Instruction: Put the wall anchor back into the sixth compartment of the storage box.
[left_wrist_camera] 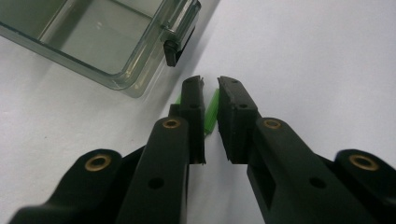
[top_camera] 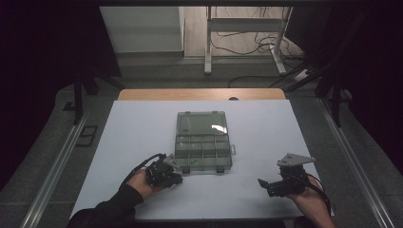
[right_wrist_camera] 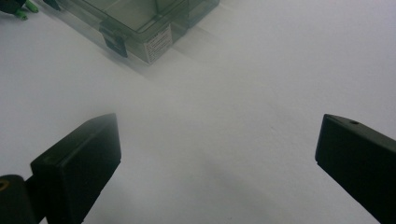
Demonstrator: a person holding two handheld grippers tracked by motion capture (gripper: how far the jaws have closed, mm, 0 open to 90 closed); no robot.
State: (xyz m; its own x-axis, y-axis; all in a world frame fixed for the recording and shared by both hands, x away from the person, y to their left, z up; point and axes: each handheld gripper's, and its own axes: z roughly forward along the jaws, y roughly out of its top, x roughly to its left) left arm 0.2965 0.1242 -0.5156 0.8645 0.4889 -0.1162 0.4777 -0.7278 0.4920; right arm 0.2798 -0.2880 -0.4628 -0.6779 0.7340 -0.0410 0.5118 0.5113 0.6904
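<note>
Left gripper view reveals green piece (left_wrist_camera: pixel 211 112) between tongs (left_wrist_camera: pixel 210 86).

The organiser box (top_camera: pixel 203 147) looks like clear, glossy grey-tinted plastic, with a glare patch on its lid. The table sheet (top_camera: pixel 266 137) is matt, smooth white. The left gripper (left_wrist_camera: pixel 210 100) is matt black plastic with brass-coloured rivets, and at its 12 o'clock tip a thin green piece (left_wrist_camera: pixel 211 112) looks like smooth plastic.
</note>
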